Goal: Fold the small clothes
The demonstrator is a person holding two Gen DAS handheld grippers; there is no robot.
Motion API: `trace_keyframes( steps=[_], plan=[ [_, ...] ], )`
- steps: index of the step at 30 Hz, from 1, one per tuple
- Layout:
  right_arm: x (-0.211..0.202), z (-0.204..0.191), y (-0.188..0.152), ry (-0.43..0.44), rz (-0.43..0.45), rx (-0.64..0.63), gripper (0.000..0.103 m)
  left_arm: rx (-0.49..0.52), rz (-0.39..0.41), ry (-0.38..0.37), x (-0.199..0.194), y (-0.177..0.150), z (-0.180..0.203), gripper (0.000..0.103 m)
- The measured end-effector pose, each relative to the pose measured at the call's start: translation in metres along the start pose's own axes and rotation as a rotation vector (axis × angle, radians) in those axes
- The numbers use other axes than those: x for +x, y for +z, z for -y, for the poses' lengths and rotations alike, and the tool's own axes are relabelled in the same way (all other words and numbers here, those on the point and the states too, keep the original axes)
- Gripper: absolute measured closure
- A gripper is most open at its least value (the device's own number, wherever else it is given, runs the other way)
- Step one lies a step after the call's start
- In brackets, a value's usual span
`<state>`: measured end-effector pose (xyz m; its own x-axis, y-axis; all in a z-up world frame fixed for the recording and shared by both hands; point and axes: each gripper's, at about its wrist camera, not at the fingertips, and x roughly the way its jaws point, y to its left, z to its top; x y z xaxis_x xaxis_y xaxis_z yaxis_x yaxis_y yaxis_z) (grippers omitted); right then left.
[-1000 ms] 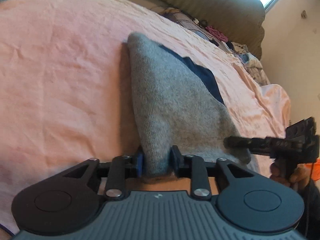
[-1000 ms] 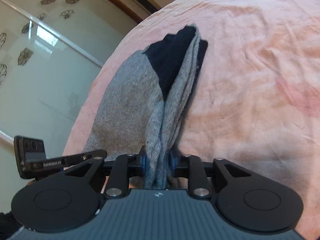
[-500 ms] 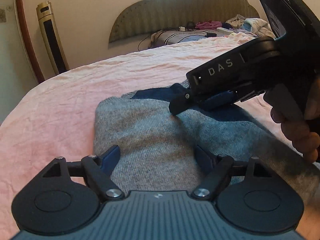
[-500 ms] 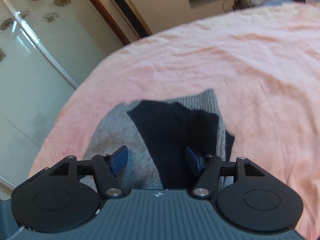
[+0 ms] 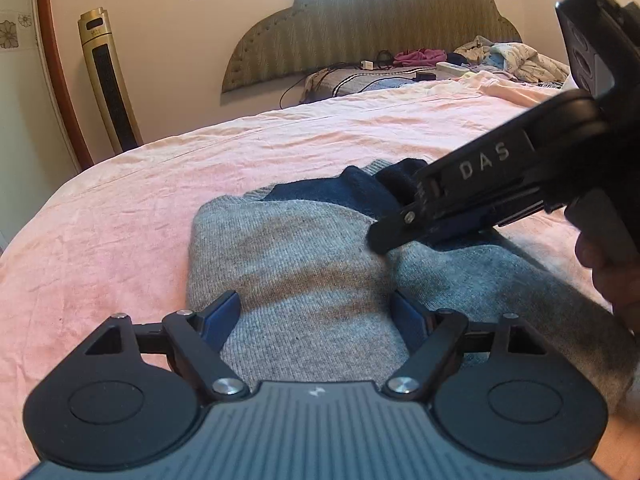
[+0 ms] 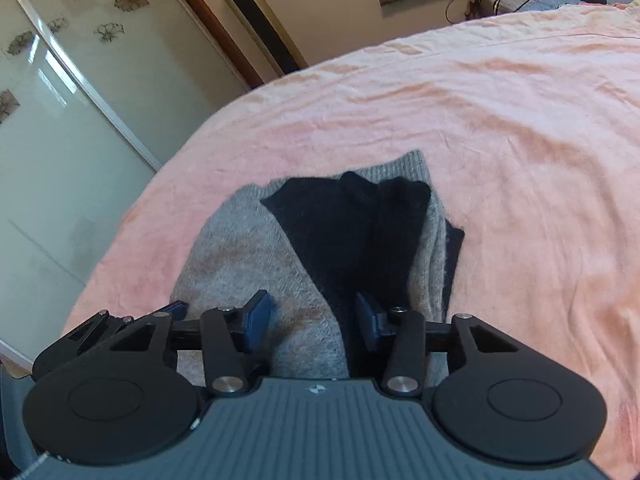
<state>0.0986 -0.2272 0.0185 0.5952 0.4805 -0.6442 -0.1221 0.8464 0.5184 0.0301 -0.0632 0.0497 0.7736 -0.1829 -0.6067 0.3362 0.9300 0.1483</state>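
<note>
A small grey knit garment (image 5: pixel 288 248) with a navy part (image 5: pixel 320 194) lies folded on the pink bed sheet (image 5: pixel 120 216). My left gripper (image 5: pixel 316 312) hovers low over its near grey edge, jaws wide open, fabric below them but not pinched. In the left wrist view my right gripper (image 5: pixel 384 236) comes in from the right, tips resting where grey meets navy. In the right wrist view the right gripper (image 6: pixel 314 316) has its jaws closing over the garment (image 6: pixel 240 248) and navy panel (image 6: pixel 348 220). The blue pads (image 6: pixel 260 314) still stand apart and do not press the cloth.
A padded headboard (image 5: pixel 360 28) and a pile of loose clothes (image 5: pixel 512 60) sit at the far end of the bed. A gold tower fan (image 5: pixel 108 80) stands by the wall, with glass sliding doors (image 6: pixel 60 120) to the left. A hand (image 5: pixel 616 280) holds the right gripper's handle.
Both grippers were shut on the garment's near edge a second ago and have let it go. The left rolled level and opened wide. The right opened, then narrowed again; the garment lies flat.
</note>
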Motion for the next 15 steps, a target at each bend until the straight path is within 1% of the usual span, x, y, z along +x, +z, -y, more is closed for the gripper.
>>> trace_keyframes(
  steps=[2,4,5,6,7,8,9,10,11,13,14,15],
  plan=[
    [0.000,0.008,0.004,0.003,-0.019,0.029,0.083,0.003,0.002,0.001,-0.001,0.000,0.000,0.021],
    [-0.010,0.008,0.003,-0.008,-0.017,0.055,0.084,-0.003,0.000,-0.002,-0.005,0.001,-0.001,0.021],
    [-0.019,0.004,0.001,-0.015,0.000,0.057,0.080,-0.031,0.006,-0.013,-0.014,0.003,-0.005,0.021],
    [-0.032,0.001,-0.003,-0.006,0.026,0.051,0.067,-0.073,0.023,-0.035,-0.025,0.002,-0.012,0.021],
    [-0.046,-0.001,-0.009,0.021,0.053,0.046,0.059,-0.116,0.043,-0.062,-0.039,-0.001,-0.020,0.021],
    [-0.060,0.000,-0.016,0.056,0.069,0.048,0.043,-0.160,0.052,-0.083,-0.051,-0.006,-0.030,0.020],
    [-0.071,0.004,-0.024,0.078,0.069,0.059,0.030,-0.206,0.047,-0.096,-0.062,-0.013,-0.039,0.020],
    [-0.079,0.008,-0.032,0.084,0.060,0.075,0.027,-0.267,0.031,-0.112,-0.069,-0.022,-0.050,0.020],
    [-0.085,0.014,-0.041,0.091,0.039,0.093,0.026,-0.342,0.002,-0.137,-0.073,-0.033,-0.062,0.020],
    [-0.088,0.021,-0.058,0.101,-0.023,0.115,0.028,-0.491,-0.084,-0.196,-0.072,-0.052,-0.080,0.021],
    [-0.086,0.022,-0.065,0.092,-0.052,0.107,0.030,-0.559,-0.123,-0.224,-0.070,-0.061,-0.087,0.021],
    [-0.082,0.020,-0.071,0.083,-0.082,0.095,0.032,-0.609,-0.140,-0.252,-0.068,-0.067,-0.090,0.025]
  ],
)
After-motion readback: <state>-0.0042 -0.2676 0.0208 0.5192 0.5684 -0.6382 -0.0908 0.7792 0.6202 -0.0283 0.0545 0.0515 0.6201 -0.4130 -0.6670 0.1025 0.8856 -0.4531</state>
